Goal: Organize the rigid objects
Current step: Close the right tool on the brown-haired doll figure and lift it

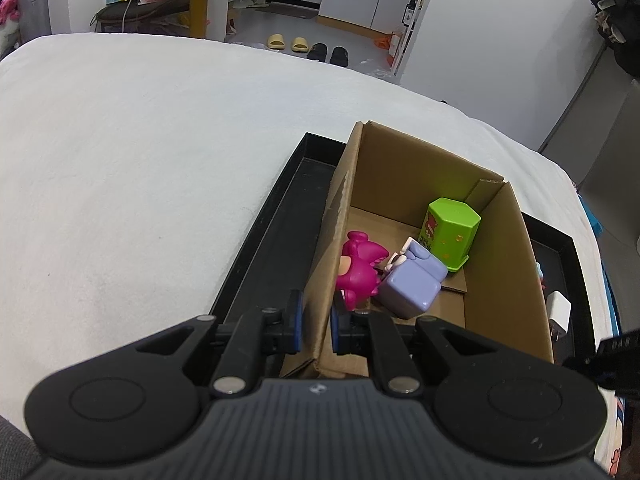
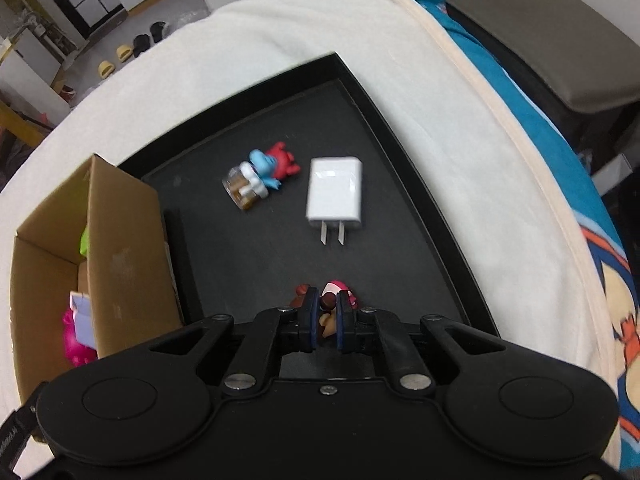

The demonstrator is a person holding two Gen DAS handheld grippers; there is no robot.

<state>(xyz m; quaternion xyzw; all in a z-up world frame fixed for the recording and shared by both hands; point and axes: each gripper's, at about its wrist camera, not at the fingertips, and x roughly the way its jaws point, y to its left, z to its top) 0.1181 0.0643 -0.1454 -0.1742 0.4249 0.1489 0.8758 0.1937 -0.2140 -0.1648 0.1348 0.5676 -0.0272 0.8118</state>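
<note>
Both grippers are working over a black tray (image 2: 404, 128) lying on a white blanket (image 1: 140, 152): the left gripper (image 1: 316, 322) is pinching the near left wall of the cardboard box (image 1: 504, 264), and the right gripper (image 2: 328, 318) is clamping a small red-and-brown figurine (image 2: 334, 294) at the tray's near edge. Inside the box are sitting a green container (image 1: 450, 234), a lilac block (image 1: 412, 286) and a magenta toy (image 1: 358, 270). Farther out on the tray are lying a white charger (image 2: 335, 194) and, left of it, a blue-and-red figure (image 2: 264, 172).
</note>
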